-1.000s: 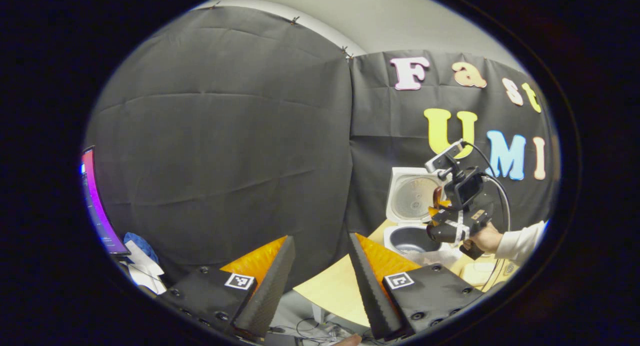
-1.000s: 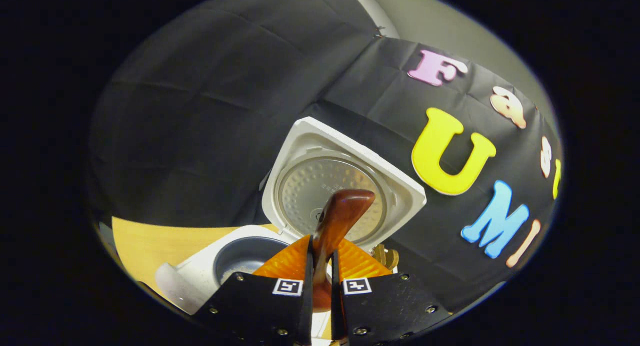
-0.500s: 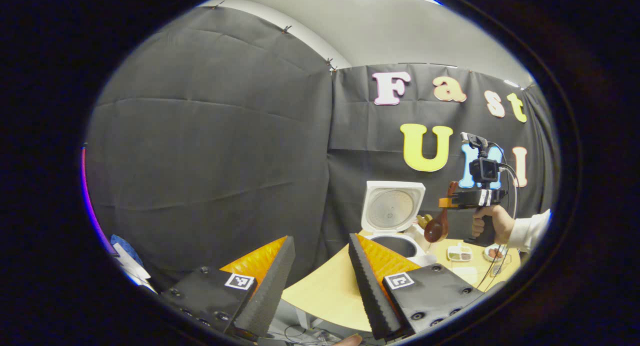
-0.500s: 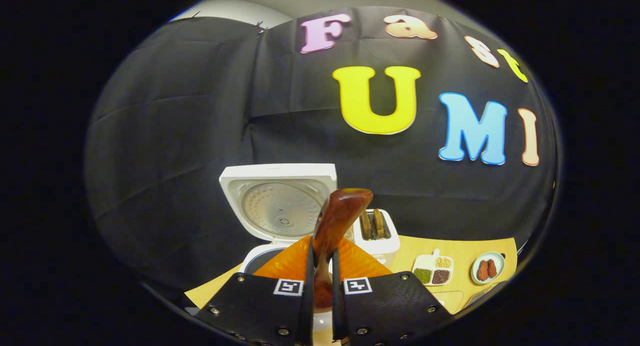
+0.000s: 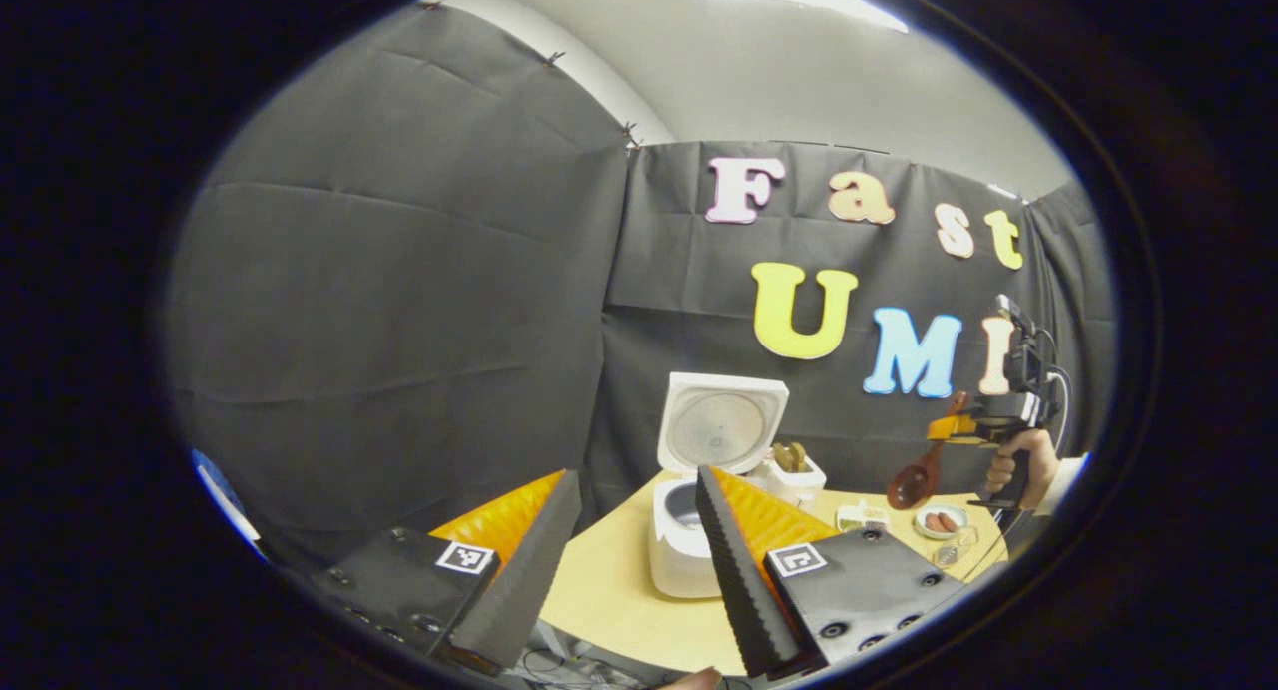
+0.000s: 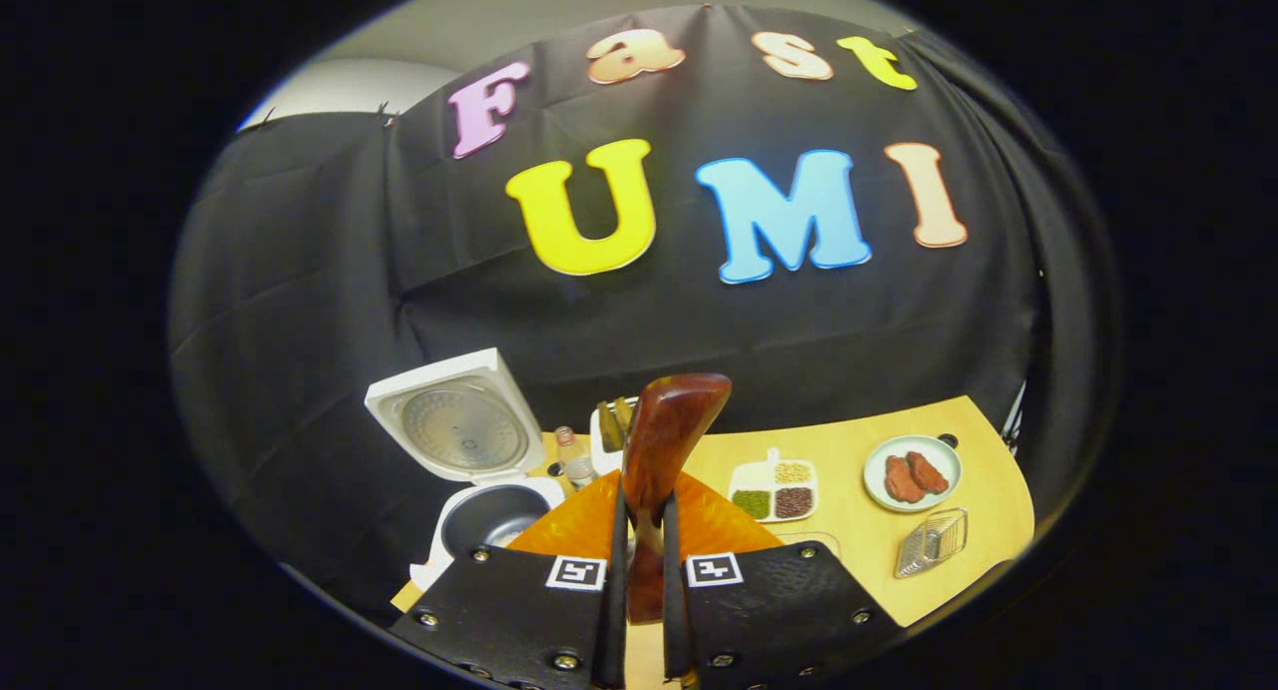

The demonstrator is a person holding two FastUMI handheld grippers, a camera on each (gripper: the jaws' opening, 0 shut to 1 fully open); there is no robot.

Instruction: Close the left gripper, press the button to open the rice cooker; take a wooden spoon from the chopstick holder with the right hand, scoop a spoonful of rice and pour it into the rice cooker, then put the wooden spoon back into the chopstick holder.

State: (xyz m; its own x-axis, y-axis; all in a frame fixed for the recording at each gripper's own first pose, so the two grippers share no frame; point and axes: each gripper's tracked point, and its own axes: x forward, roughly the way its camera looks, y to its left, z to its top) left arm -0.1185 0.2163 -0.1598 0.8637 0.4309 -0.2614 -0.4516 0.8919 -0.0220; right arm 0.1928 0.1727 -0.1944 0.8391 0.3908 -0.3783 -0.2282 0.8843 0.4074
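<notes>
Right tool [image 6: 639,580], clenched on the wooden spoon [image 6: 664,440], has swung away from the open rice cooker [image 6: 469,470]; return to the chopstick holder [image 6: 611,432] follows. Left tool [image 5: 629,560] hangs released.

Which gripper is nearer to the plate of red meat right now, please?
Right. The right gripper, shut on the wooden spoon, hangs just above the plate. The left gripper sits open at the table's near edge, beyond the rice cooker.

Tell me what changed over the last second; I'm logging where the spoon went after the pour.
The right tongs, shut on the wooden spoon, moved from over the rice cooker up and away to the right, over the table. Nothing was let go. The cooker lid stayed open and the left tongs stayed open and empty.
</notes>
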